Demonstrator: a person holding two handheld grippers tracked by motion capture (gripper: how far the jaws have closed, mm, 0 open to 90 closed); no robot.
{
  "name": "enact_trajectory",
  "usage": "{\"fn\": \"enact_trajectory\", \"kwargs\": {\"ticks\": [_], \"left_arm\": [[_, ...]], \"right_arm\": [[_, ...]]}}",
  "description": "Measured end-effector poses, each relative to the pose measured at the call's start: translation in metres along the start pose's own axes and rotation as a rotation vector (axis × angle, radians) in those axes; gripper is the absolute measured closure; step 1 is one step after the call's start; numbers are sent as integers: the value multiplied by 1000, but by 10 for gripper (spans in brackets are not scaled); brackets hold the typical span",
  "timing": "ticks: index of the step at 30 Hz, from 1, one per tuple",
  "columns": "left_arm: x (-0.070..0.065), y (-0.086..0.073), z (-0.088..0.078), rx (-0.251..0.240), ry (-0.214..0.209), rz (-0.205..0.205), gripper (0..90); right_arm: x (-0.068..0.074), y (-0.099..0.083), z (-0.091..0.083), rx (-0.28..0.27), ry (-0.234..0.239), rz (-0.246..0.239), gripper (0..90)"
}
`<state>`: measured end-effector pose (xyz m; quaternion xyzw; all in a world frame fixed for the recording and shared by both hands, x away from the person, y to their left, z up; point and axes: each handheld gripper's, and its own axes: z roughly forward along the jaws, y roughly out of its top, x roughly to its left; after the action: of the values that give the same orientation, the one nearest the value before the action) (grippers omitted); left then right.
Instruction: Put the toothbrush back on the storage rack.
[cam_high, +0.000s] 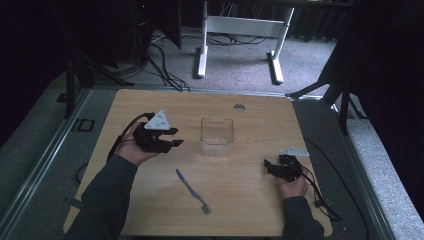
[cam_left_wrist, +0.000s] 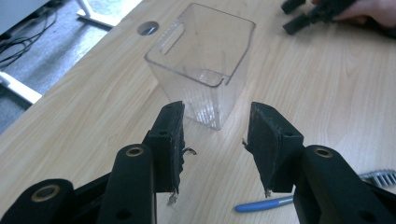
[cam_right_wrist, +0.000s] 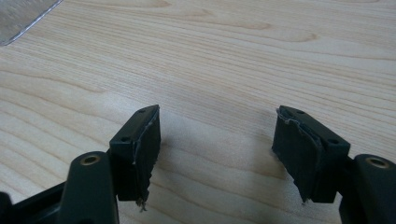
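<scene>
A clear plastic box (cam_high: 217, 136) stands upright and open-topped in the middle of the wooden table (cam_high: 250, 200). My left gripper (cam_high: 172, 137) hovers to its left, pointing at it, jaws open with nothing between them. In the left gripper view the clear plastic box (cam_left_wrist: 201, 60) stands just beyond the left gripper (cam_left_wrist: 215, 140). A blue-handled toothbrush (cam_high: 192, 190) lies on the table near the front; the toothbrush (cam_left_wrist: 299, 198) shows behind the right jaw. My right gripper (cam_high: 268, 166) rests low at the right, open over bare wood, as the right gripper (cam_right_wrist: 217, 149) view confirms.
A round cable hole (cam_high: 239, 107) sits near the table's far edge. Beyond the table stand a white desk frame (cam_high: 240, 30) and floor cables (cam_high: 165, 70). Dark stands flank the table at both sides.
</scene>
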<state>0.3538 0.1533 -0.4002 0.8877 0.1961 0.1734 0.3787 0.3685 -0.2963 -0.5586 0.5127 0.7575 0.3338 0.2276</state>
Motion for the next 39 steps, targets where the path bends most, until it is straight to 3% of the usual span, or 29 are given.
{"fn": "enact_trajectory", "kwargs": {"ticks": [1,2,9,15,26,34,39], "left_arm": [[0,0,0,0,0,0,561],[-1,7,1,25,-15,34,561],[-12,22,10,115,-57,148,540],[-25,24,23,203,-87,227,533],[-45,24,46,319,-125,342,527],[-55,15,67,410,-153,396,527],[-57,11,76,437,-168,405,522]], "right_arm": [[0,0,0,0,0,0,316],[0,0,0,0,0,0,316],[0,0,0,0,0,0,316],[0,0,0,0,0,0,316],[0,0,0,0,0,0,316],[0,0,0,0,0,-1,315],[0,0,0,0,0,-1,315]]}}
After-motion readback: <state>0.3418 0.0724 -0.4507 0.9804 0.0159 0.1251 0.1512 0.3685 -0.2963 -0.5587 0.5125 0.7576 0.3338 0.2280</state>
